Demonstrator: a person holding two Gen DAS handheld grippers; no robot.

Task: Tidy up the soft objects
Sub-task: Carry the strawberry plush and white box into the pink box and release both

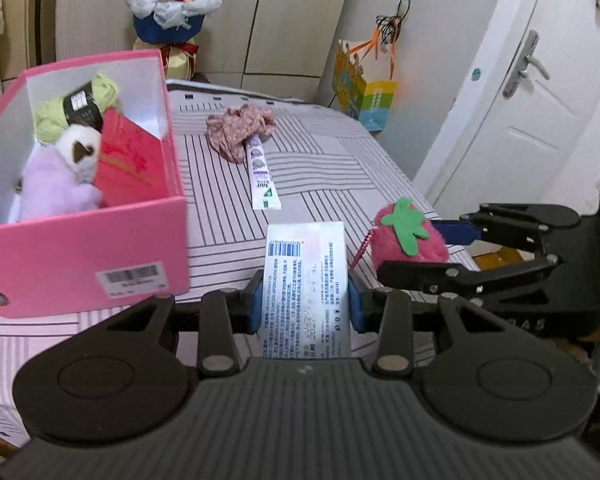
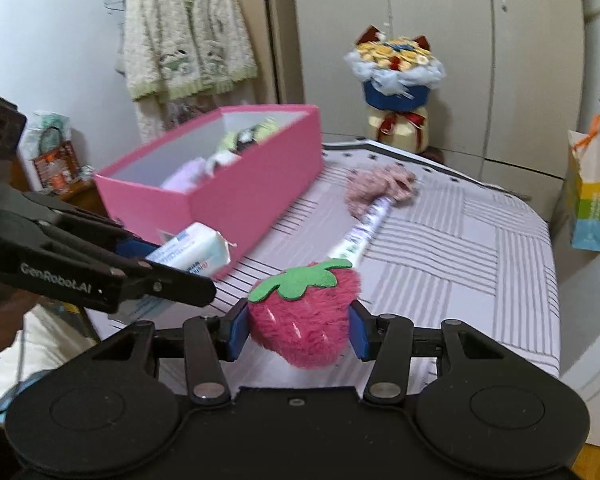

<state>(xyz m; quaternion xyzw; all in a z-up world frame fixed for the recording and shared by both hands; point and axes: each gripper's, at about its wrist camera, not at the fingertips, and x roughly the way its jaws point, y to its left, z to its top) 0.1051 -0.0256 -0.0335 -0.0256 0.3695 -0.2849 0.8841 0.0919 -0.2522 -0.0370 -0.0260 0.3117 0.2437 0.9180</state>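
Pink fur is bulging between the blue pads of the right gripper (image 2: 298, 330), which is pinching a plush strawberry (image 2: 302, 326) with a green felt leaf on top and holding it clear above the striped bedspread (image 2: 480, 264). Beside it, the left gripper (image 1: 304, 306) is clamping a white soft pack (image 1: 305, 280) printed with a barcode and small text, both blue pads pressing its sides, the pack sticking forward past the fingertips. Both grippers are hovering near the front edge of the bed, the right one just to the right of the left. An open pink box (image 1: 80, 256) is sitting on the bedspread to the left, holding a lilac and white plush toy (image 1: 60, 176), a skein of pale green yarn (image 1: 76, 106) with a black label and a red envelope (image 1: 134, 160) leaning against the inner wall. Farther back on the bed, a floral fabric scrunchie (image 1: 240, 128) is lying with one end of a white and purple tube (image 1: 260, 176) tucked against it, both well apart from the box.
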